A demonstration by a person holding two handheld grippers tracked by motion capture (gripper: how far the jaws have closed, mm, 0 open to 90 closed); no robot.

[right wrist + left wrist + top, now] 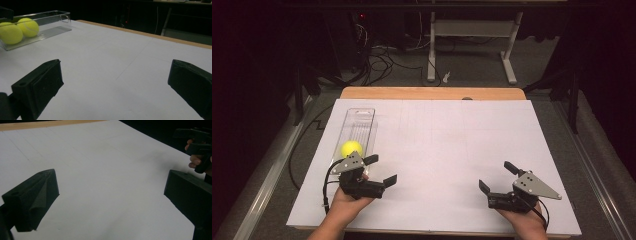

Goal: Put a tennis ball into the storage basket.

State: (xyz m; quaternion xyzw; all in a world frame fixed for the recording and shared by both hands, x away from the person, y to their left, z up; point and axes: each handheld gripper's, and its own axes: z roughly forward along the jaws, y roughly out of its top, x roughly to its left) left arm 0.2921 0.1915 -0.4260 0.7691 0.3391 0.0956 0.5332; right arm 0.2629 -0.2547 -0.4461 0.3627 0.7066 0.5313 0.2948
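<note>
You are hovering both tongs agape, left tongs [379,169] nearer the ball [351,148] toward the bench's left edge

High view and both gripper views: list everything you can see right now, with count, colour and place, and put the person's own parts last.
tennis balls: two, yellow-green, side by side in the near end of the clear tray.
clear tray: one, see-through plastic, long and narrow, at the left of the white sheet.
white sheet: one, white with faint pencil lines, covering most of the table top.
table: one, light wood, its edge showing beyond the sheet at the far side.
desk frame: one, white legs, on the floor beyond the table.
cables: several, dark, on the floor behind the table.
left gripper: one, black, jaws apart, just near of the tray.
right gripper: one, black, jaws apart, at near right.
hands: two, holding the grippers.
</note>
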